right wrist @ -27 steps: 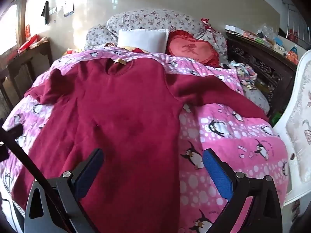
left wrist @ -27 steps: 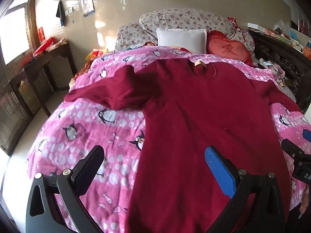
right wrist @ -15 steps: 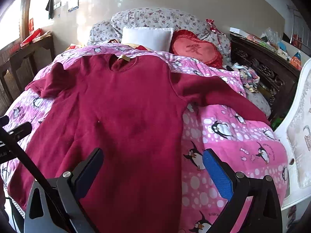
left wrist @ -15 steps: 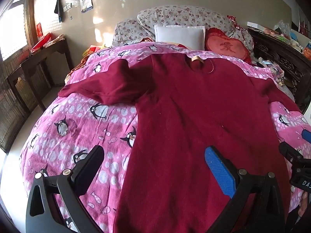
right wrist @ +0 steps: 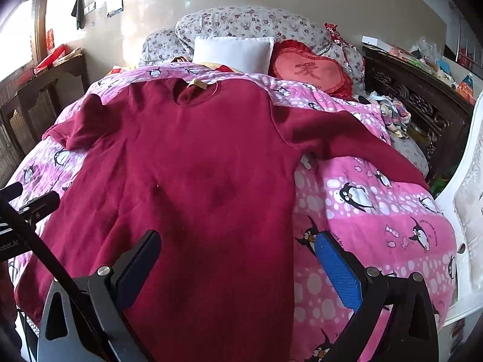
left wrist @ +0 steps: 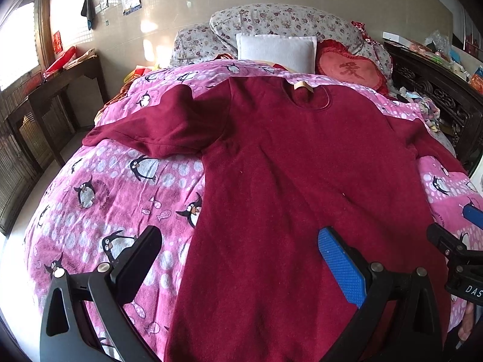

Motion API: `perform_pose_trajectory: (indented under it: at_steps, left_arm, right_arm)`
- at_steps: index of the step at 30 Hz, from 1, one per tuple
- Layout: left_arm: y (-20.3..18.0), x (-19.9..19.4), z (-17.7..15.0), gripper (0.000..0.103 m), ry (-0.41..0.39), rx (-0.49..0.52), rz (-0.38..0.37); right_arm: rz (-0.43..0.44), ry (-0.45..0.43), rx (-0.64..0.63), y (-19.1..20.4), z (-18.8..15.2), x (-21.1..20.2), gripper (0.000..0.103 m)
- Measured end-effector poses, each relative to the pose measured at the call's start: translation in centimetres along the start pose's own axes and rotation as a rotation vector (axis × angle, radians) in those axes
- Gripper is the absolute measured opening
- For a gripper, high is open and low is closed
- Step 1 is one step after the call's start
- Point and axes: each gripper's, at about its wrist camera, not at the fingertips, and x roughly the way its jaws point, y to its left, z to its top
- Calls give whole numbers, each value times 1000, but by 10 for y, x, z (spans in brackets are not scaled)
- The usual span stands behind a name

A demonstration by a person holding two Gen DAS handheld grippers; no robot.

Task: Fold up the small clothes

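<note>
A dark red long-sleeved top [left wrist: 286,187] lies flat on the pink penguin quilt [left wrist: 108,193], neck at the far end, both sleeves spread sideways. It also shows in the right wrist view [right wrist: 193,187]. My left gripper [left wrist: 241,250] is open and empty above the top's lower left edge. My right gripper [right wrist: 238,253] is open and empty above the top's lower right edge. The right gripper's tip shows at the right edge of the left wrist view [left wrist: 452,247].
Pillows [left wrist: 276,48] and a red heart cushion [left wrist: 353,69] lie at the bed's head. A dark wooden table [left wrist: 57,90] stands to the left. A carved dark headboard or cabinet [right wrist: 422,102] and a white chair [right wrist: 468,187] stand to the right.
Both grippers have moved forward and a little lower toward the bed; the top looks nearer. Both stay open. The top has not moved.
</note>
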Motion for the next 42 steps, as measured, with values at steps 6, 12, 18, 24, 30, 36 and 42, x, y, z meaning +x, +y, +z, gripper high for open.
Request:
perform_pose_trajectory:
  at_steps: [6, 12, 18, 24, 30, 36, 42]
  left_arm:
    - [-4, 6, 2, 103, 11, 5, -4]
    - [-5, 10, 3, 103, 16, 4, -4]
    - [-2, 19, 4, 103, 44, -8, -8]
    - [2, 24, 5, 103, 51, -31, -10]
    - [5, 25, 7, 103, 47, -42, -16]
    - [8, 24, 8, 103, 48, -42, -16]
    - [15, 24, 11, 103, 47, -64, -14]
  right_arm:
    - [-15, -9, -28, 1, 0, 4, 103]
    - [2, -13, -13, 0, 2, 7, 103]
    - [83, 18, 18, -4, 4, 13, 103]
    - [136, -8, -16, 6, 5, 9, 103]
    - [172, 11, -41, 17, 9, 10, 102]
    - [177, 32, -73, 20, 12, 11, 102]
    - [194, 50, -53, 20, 17, 12, 102]
